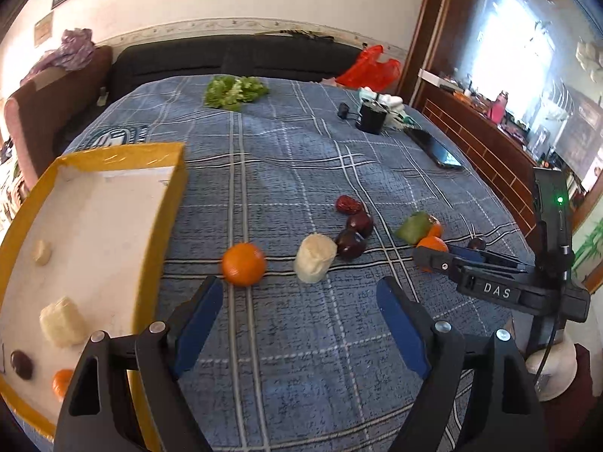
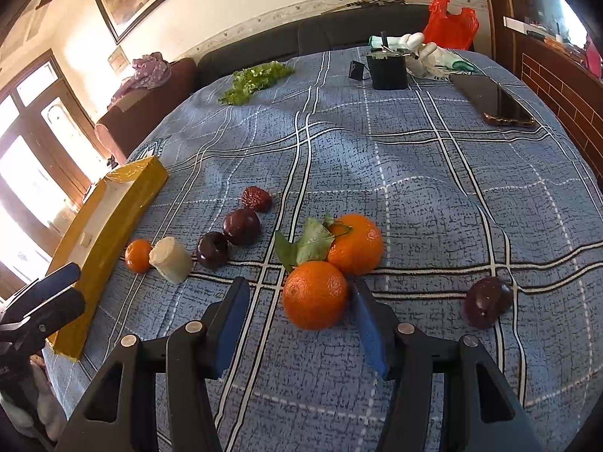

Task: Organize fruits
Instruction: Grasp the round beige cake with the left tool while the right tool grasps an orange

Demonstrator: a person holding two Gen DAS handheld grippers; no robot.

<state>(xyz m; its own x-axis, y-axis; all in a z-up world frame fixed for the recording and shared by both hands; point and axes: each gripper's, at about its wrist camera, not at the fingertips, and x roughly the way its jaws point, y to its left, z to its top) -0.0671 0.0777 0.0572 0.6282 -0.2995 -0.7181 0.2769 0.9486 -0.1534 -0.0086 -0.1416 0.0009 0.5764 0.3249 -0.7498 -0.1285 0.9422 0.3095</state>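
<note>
Fruit lies scattered on a blue plaid cloth (image 1: pixel 301 339). My left gripper (image 1: pixel 301 290) hangs open above the cloth with nothing between its fingers. Just beyond it sit a small orange (image 1: pixel 244 263) and a pale cylindrical piece (image 1: pixel 314 258). Two dark plums (image 1: pixel 350 244) and a red date (image 1: pixel 348 204) lie further back. My right gripper (image 2: pixel 299 290) is open around a leafy orange (image 2: pixel 314 295). The right pad is at its side and the left pad stands clear. A second orange (image 2: pixel 356 243) touches it behind. A dark fruit (image 2: pixel 488 301) lies to the right.
A yellow box (image 1: pixel 166 226) with a white floor stands at the left, holding pale pieces, a dark fruit and an orange. At the far end lie lettuce (image 1: pixel 235 92), a black cup (image 1: pixel 371 116), a phone (image 1: pixel 437 148), gloves and a red bag (image 1: pixel 367 67).
</note>
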